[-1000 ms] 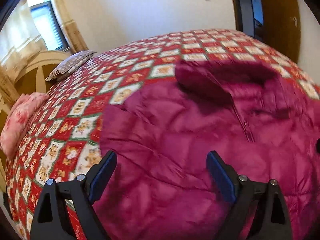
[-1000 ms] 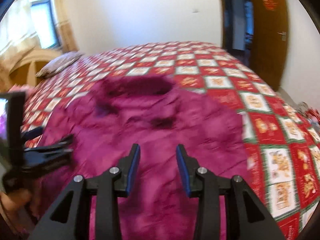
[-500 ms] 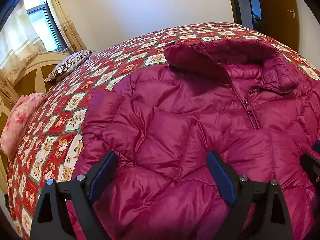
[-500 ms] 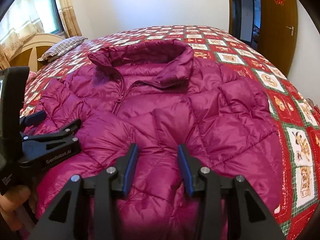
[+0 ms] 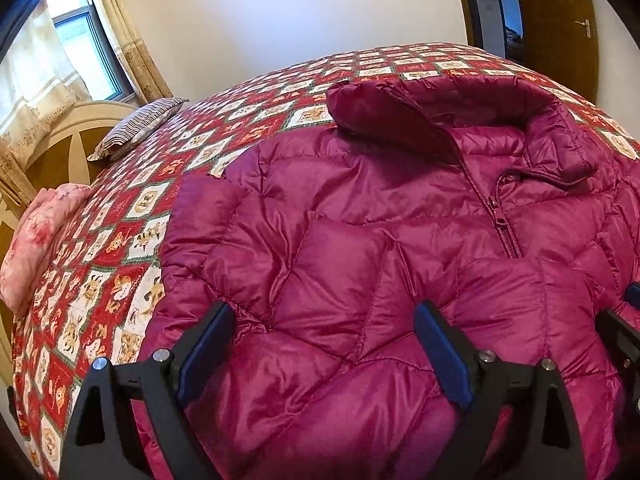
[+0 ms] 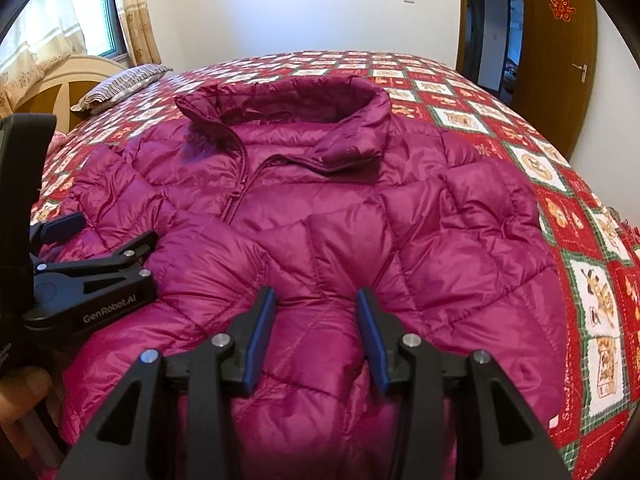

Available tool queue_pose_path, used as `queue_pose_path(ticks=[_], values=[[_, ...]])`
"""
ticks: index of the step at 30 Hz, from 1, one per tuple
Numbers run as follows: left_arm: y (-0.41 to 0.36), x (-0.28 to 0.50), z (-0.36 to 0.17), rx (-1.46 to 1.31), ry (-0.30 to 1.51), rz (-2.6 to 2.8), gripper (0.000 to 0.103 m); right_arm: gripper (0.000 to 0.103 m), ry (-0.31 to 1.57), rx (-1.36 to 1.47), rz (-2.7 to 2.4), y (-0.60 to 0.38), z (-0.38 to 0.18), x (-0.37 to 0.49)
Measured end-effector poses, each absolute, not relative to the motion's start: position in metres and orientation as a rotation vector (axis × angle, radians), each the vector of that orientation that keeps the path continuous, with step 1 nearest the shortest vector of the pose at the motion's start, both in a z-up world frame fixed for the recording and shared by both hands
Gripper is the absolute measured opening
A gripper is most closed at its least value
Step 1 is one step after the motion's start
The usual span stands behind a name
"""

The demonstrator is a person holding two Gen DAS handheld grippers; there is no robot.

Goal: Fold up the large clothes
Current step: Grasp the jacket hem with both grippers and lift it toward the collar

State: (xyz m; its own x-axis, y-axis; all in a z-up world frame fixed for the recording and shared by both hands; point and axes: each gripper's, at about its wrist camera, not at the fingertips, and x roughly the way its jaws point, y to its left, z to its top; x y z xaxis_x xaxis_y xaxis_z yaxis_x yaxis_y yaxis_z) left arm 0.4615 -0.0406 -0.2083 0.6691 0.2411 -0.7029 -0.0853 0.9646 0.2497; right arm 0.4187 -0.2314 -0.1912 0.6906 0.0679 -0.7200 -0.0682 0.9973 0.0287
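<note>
Two pillows [image 5: 138,128] beyond jacket [image 5: 360,240] on quilt [image 5: 120,248]

Magenta quilted jacket [image 5: 360,248] on red-and-white checked bedspread [image 5: 132,220]; striped pillow [image 5: 136,128].

White lettering reading "GenRobot.AI" runs along the side of the left gripper [image 6: 68,236], well left of the door [image 6: 560,60]. High on that door is a red paper ornament [image 6: 562,4], its character too small to read for sure.

Magenta puffer jacket [image 5: 360,248] (zipped) on quilt [image 5: 120,248]
</note>
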Motion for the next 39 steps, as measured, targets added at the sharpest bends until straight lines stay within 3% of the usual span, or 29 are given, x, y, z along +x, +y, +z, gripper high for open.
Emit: queue_pose_path(ticks=[4, 6, 8, 15, 26, 28, 29, 30, 31, 39], values=[[-0.033, 0.462, -0.195, 0.179, 0.854, 0.163, 0.092, 0.05, 0.83, 0.018, 0.111, -0.236, -0.185, 0.42], [-0.022, 0.457, -0.172, 0.11, 0.819, 0.134, 0.092, 0.065, 0.84, 0.053, 0.14, -0.246, -0.173, 0.42], [-0.016, 0.46, -0.149, 0.081, 0.772, 0.109, 0.092, 0.069, 0.817, 0.056, 0.156, -0.254, -0.155, 0.423], [0.004, 0.541, -0.105, 0.001, 0.775, 0.078, 0.092, 0.072, 0.788, 0.009, 0.128, -0.27, -0.113, 0.48], [-0.011, 0.65, -0.157, 0.126, 0.885, 0.043, 0.091, 0.074, 0.897, -0.016, 0.139, -0.289, -0.136, 0.592], [-0.013, 0.651, -0.161, 0.122, 0.876, -0.011, 0.064, 0.067, 0.91, -0.023, 0.146, -0.289, -0.141, 0.602], [-0.015, 0.651, -0.164, 0.128, 0.893, -0.056, 0.022, 0.047, 0.917, -0.04, 0.153, -0.287, -0.143, 0.605], [-0.016, 0.651, -0.166, 0.129, 0.911, -0.09, 0.009, 0.021, 0.923, -0.066, 0.16, -0.284, -0.145, 0.607], [-0.016, 0.645, -0.164, 0.125, 0.894, -0.096, 0.009, 0.016, 0.919, -0.091, 0.167, -0.282, -0.146, 0.606], [-0.022, 0.597, -0.154, 0.232, 0.758, -0.097, 0.009, 0.012, 0.801, -0.209, 0.172, -0.279, -0.142, 0.569]])
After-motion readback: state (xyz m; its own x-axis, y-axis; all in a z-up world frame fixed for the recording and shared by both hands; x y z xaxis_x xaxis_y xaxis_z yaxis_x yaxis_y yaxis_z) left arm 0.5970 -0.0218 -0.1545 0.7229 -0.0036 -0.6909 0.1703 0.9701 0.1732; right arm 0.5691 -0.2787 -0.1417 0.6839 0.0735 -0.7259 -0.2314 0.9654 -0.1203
